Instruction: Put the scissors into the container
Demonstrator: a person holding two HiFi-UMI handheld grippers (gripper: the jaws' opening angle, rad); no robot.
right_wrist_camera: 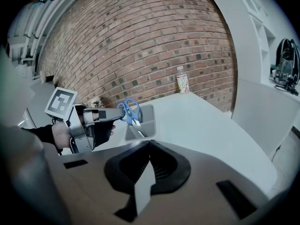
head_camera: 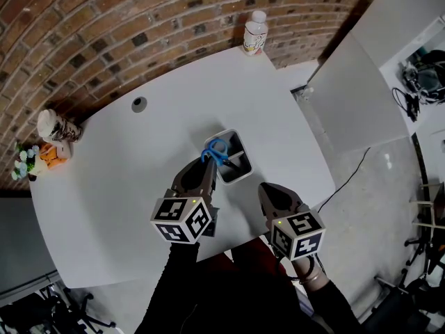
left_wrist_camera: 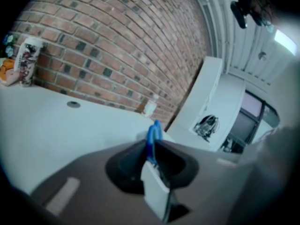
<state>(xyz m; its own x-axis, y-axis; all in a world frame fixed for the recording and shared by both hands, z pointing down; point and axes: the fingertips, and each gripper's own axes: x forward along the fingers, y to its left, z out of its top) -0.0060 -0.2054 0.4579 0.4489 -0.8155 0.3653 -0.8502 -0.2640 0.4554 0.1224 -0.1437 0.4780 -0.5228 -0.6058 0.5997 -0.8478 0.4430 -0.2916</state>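
The blue-handled scissors [head_camera: 215,151] hang at a tilt over the white rectangular container [head_camera: 240,176] in the middle of the white table [head_camera: 125,179]. My left gripper [head_camera: 211,162] is shut on their handle. In the right gripper view the scissors [right_wrist_camera: 129,112] point blades down into the container [right_wrist_camera: 147,114], held by the left gripper [right_wrist_camera: 119,112]. In the left gripper view the blue handle [left_wrist_camera: 153,134] sticks up between the nearly closed jaws. My right gripper [head_camera: 266,188] hovers over the table's near edge, to the right of the container, shut and empty [right_wrist_camera: 150,142].
A small bottle [head_camera: 255,33] stands at the table's far edge against the brick wall. A patterned cup [head_camera: 57,126] and a small flower ornament [head_camera: 31,160] sit at the left end. A cable hole [head_camera: 139,104] lies left of centre. A white panel [head_camera: 354,96] stands right of the table.
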